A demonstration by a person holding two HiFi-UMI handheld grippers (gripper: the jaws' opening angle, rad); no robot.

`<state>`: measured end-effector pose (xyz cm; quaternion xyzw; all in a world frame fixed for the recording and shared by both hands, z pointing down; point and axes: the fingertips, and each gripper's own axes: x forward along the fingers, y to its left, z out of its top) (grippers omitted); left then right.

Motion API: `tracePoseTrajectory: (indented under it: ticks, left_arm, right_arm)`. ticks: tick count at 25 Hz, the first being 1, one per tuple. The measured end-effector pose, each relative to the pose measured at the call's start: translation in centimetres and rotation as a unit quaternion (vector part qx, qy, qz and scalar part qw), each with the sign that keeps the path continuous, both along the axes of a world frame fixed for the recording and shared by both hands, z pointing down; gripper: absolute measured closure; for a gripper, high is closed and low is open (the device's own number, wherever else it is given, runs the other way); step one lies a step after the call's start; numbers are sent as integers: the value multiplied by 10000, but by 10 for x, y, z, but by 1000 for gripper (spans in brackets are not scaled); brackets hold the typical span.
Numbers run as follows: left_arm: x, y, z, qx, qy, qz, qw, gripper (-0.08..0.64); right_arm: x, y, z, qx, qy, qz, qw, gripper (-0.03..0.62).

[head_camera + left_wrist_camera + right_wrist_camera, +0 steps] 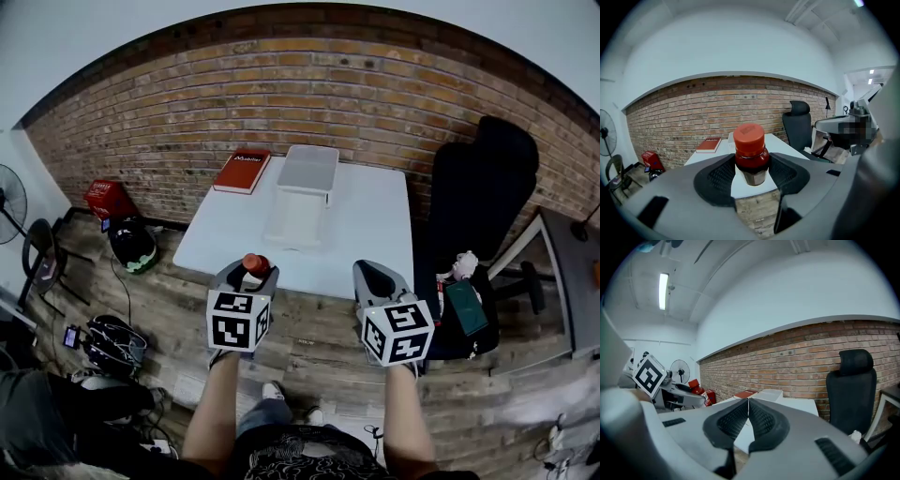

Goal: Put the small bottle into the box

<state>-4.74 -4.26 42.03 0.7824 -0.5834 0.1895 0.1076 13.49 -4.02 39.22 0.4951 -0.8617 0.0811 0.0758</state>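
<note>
The left gripper [751, 172] pinches the red-capped small bottle [750, 151] upright, short of the box [296, 223], evidently for transfer, while the right gripper [748, 405] is pressed together, empty.

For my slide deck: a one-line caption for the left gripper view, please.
Left gripper shut on a red-capped bottle, white table and brick wall beyond.

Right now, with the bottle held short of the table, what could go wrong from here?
1. Fingers of the left gripper pinch the small red-capped bottle near its neck only; it might pivot or slip.
2. It hangs by the white table's near edge, wooden floor showing beneath; a drop could land there.
3. The white plastic box sits mid-table; the shut, empty right gripper isn't steadying it.
</note>
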Motion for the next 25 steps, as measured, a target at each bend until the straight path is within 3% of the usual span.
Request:
tracePoseTrajectory:
  ticks: [12, 25]
  left_arm:
    - [-12, -48, 7, 63, 67, -82, 9999, 325]
    - [-55, -160, 14, -68, 181, 258, 9995, 325]
  right_arm:
    - [-14, -51, 3, 83, 107, -126, 9998, 571]
    - [-62, -155, 3, -40, 295, 143, 9995, 571]
